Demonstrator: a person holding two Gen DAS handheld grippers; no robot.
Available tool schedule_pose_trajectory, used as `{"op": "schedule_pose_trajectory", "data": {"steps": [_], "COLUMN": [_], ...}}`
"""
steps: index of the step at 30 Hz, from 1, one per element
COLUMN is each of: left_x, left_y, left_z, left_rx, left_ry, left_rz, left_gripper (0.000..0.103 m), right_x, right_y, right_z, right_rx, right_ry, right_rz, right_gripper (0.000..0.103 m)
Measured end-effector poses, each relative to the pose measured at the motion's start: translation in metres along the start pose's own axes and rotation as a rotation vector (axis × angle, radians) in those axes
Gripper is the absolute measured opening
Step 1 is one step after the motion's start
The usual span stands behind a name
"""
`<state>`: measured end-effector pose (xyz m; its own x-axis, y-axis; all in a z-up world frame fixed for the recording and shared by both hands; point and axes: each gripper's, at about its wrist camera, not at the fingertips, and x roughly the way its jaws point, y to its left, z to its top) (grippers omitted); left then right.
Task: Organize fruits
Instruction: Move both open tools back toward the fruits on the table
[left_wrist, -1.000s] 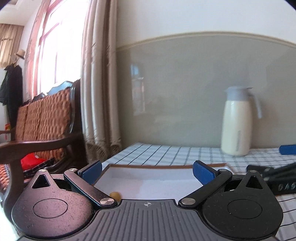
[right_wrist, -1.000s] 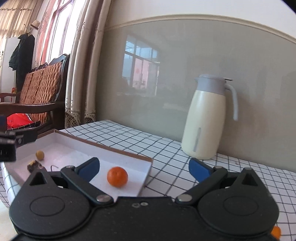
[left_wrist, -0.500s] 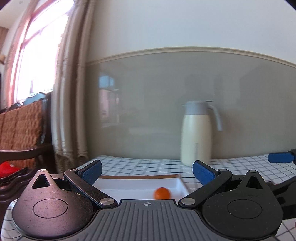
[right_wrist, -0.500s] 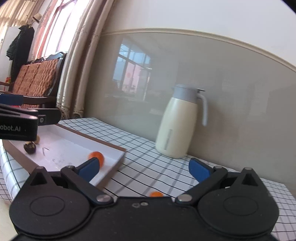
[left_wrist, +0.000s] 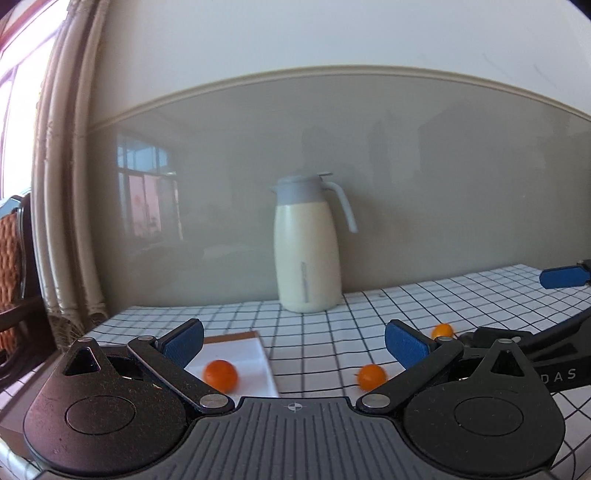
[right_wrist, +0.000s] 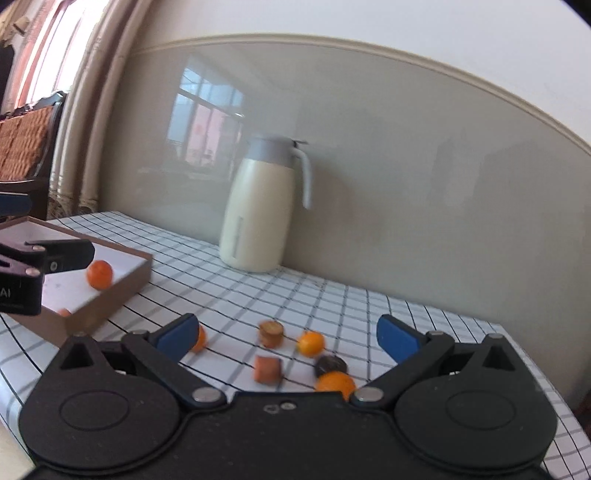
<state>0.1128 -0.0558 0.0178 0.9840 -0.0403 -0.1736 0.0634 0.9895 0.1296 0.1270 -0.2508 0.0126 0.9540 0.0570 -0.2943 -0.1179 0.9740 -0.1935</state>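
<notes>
Right wrist view: the right tongs (right_wrist: 286, 328) are hanging spread wide and empty over loose fruits (right_wrist: 311, 343) at lower centre of the checked worktop (right_wrist: 229, 295). One orange (right_wrist: 99, 274) is sitting in the box (right_wrist: 122, 284) at left. The left tongs (left_wrist: 293, 341) are gaping too. Round fruit could be rolling away if nudged.

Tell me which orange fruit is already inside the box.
The orange lying on the white floor of the brown-walled box, alone; the other orange fruits, like this one, lie on the checked tablecloth.
</notes>
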Motion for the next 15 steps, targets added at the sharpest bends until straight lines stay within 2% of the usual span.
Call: {"op": "schedule_pose_trajectory", "data": {"steps": [5, 7, 15], "left_x": [0.008, 0.011, 0.038], "left_y": [-0.023, -0.031, -0.054], "left_z": [-0.001, -0.003, -0.01], "left_rx": [0.007, 0.017, 0.082], "left_ry": [0.021, 0.027, 0.1], "left_rz": [-0.027, -0.037, -0.038], "left_gripper": [0.103, 0.103, 0.103], "right_x": [0.004, 0.009, 0.028], "right_y": [-0.02, -0.026, -0.038], "right_z": [-0.009, -0.013, -0.026], "right_rx": [0.045, 0.062, 0.083], "right_ry": [0.027, 0.053, 0.112], "right_rz": [-0.017, -0.017, -0.02], "right_gripper": [0.091, 0.085, 0.082]}}
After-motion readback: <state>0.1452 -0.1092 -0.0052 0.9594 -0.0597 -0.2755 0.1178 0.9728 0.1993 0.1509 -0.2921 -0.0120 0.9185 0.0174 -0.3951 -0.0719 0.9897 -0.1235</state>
